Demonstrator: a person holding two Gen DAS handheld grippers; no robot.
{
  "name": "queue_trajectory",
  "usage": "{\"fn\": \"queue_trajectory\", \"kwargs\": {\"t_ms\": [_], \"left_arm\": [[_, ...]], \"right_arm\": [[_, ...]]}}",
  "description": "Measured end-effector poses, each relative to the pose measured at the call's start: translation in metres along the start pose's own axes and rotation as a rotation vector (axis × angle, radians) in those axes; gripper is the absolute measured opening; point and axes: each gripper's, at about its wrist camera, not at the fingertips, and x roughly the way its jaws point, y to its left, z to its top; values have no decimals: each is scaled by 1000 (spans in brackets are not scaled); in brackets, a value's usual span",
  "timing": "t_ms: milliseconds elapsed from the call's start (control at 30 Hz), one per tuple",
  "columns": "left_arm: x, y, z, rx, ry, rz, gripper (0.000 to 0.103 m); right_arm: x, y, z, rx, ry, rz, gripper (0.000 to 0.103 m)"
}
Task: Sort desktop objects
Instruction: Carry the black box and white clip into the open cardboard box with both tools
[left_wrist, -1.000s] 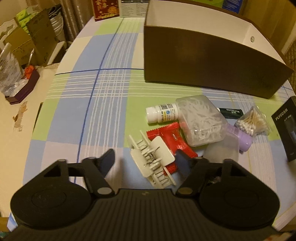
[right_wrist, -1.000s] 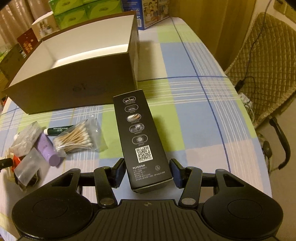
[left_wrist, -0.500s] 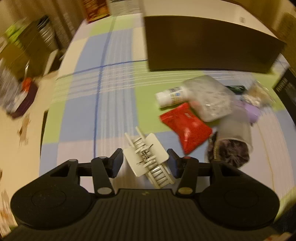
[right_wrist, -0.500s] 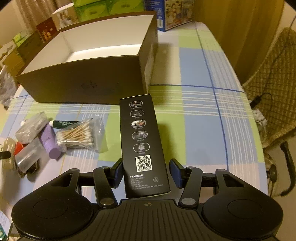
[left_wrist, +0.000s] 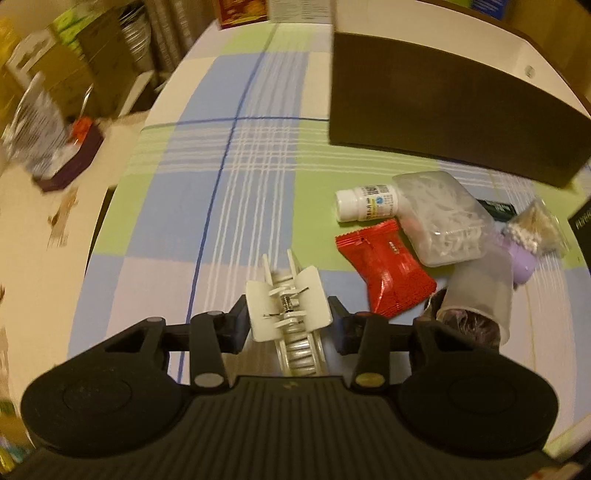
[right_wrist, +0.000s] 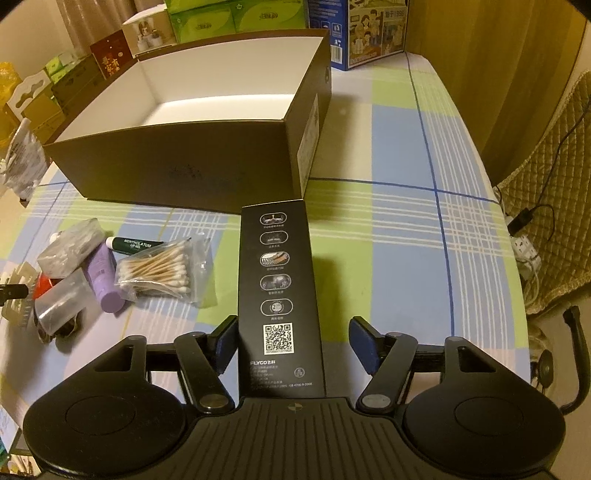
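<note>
My left gripper (left_wrist: 288, 321) is shut on a white hair claw clip (left_wrist: 288, 310), just above the checked tablecloth. My right gripper (right_wrist: 295, 341) is open around the near end of a black FLYCO carton (right_wrist: 277, 280); the left finger touches it and the right finger stands apart. A big brown box (right_wrist: 192, 170) with a white inside, empty as far as I see, stands behind; it also shows in the left wrist view (left_wrist: 443, 114).
A pile lies between the grippers: red packet (left_wrist: 384, 266), white pill bottle (left_wrist: 365, 206), clear tub of floss picks (left_wrist: 443, 218), purple tube (right_wrist: 103, 277), cotton swabs bag (right_wrist: 159, 269), lip gel (right_wrist: 136, 245), clear cup (left_wrist: 480, 291). The table edge and a chair (right_wrist: 550, 184) are on the right.
My left gripper closed in on the white clip and took hold of it. The right gripper stays open around the black carton, which now points straighter away.
</note>
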Motion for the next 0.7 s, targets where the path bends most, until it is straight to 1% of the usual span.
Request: {"fn": "queue_trajectory", "kwargs": {"t_ms": [67,167,300,400,500,633,667,700], "left_arm": [[3,-1,1,55,4,-5,38],[10,5,3,60,23,-10,38],[12,12,9,53,30,-32,38],[11,15,14,61,30,-65,38],[14,17,17,83,34,-73,37],[14,17,17,120,29,-86,37],[13,17,17,127,27,-87,37],[12,17,17,135,24,-88,37]], "right_arm": [[-1,0,-1,12,-2,-8,70],[-1,4,-1,12,-5,-18,72],[0,7,4,14,-7,-44,73],[6,9,8,-1,3,-52,73],[13,11,14,-25,9,-78,73],[22,14,18,-53,31,-76,71],[24,17,17,-77,24,-78,54],[26,20,16,-99,27,-81,41]]}}
